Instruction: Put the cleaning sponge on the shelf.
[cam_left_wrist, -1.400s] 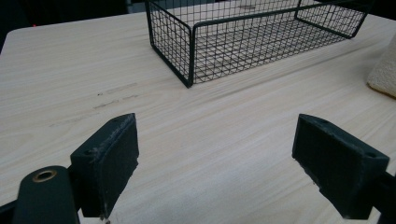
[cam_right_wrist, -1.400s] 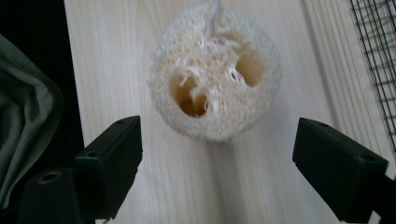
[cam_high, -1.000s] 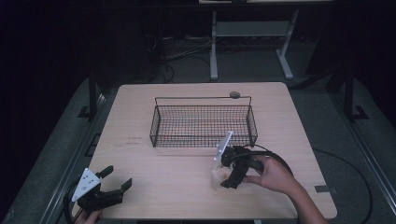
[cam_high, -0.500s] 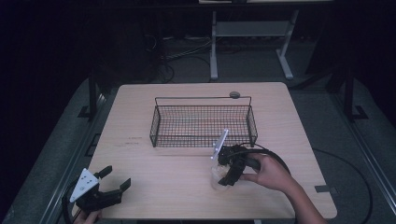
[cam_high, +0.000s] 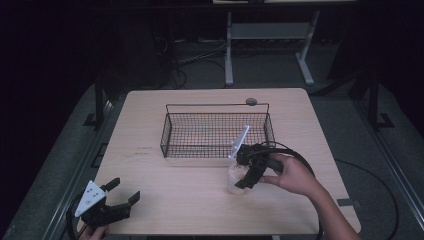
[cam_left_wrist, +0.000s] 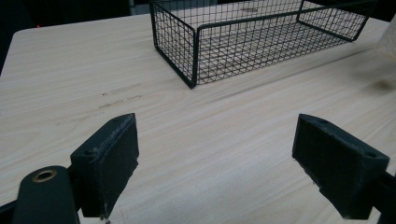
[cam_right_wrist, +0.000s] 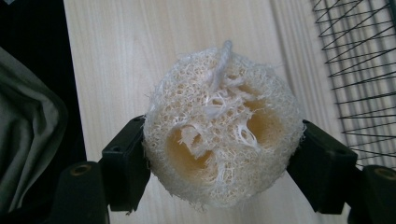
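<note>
Dark floor and tangled cables lie all around your light wooden table (cam_high: 200, 200), and a white metal stand (cam_high: 270, 35) waits in the dark behind it. Your left gripper (cam_high: 107, 205) sits at the near left corner of the table, with your hand (cam_high: 92, 232) just peeking in under it. Its two black jaws are spread wide apart and nothing is between them. You can see that best in the left gripper view, where your left gripper (cam_left_wrist: 215, 154) has bare wood between its pads. Ahead of that gripper and off to its right stands a black wire basket (cam_high: 217, 131) in the middle of the table. From the left gripper view the basket (cam_left_wrist: 261, 37) looks long and low, with thin mesh walls. A small round grey disc (cam_high: 251, 101) lies on the table just behind the basket's far rim. Move on to the right and you find your right gripper (cam_high: 246, 176), held in your right hand (cam_high: 292, 175), close in front of the basket's near right corner. Its jaws are pinching a pale, scratchy loofah sponge (cam_high: 236, 177), one jaw on each side. In the right gripper view the loofah sponge (cam_right_wrist: 222, 128) is round and full of holes, with a little white string on top, and your right gripper (cam_right_wrist: 224, 163) squeezes it snugly over the wood. The basket (cam_right_wrist: 359, 70) shows to the right of the sponge there.
</note>
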